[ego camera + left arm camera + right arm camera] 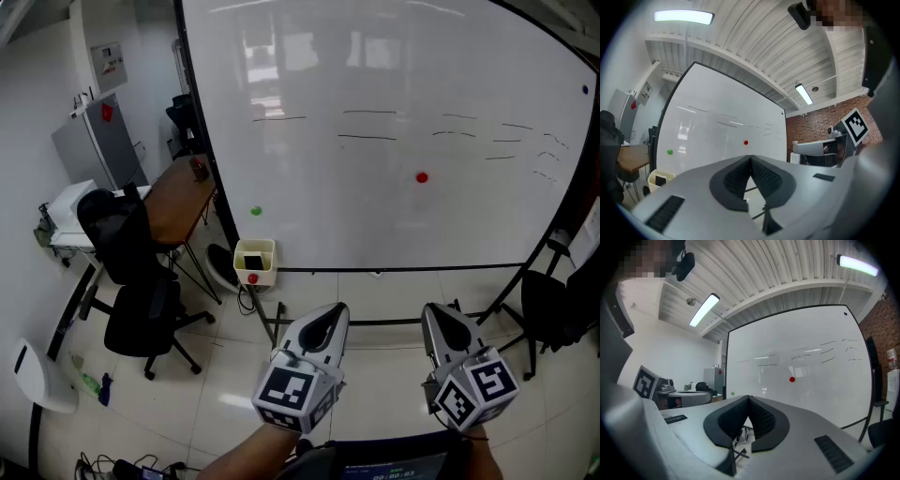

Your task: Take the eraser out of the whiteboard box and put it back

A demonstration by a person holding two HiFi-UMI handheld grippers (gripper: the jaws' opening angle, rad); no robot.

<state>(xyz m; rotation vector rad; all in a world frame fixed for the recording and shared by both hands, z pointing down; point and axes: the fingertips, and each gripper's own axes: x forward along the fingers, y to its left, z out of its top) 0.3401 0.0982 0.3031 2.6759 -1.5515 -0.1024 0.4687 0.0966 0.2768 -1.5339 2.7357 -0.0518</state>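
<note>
Left tool [330,314] and right tool [439,314] both pinched shut, empty; eraser [253,262] sits in whiteboard box [255,245], well off at left tool's 10 o'clock, so reaching in unopened likely just knocks the box.

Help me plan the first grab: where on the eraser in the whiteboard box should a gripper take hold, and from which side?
Probably its upper end, coming from above. The black eraser sits inside the cream box, whose walls close off its sides; only the open top leaves access. Its exact pose is too small to tell.
</note>
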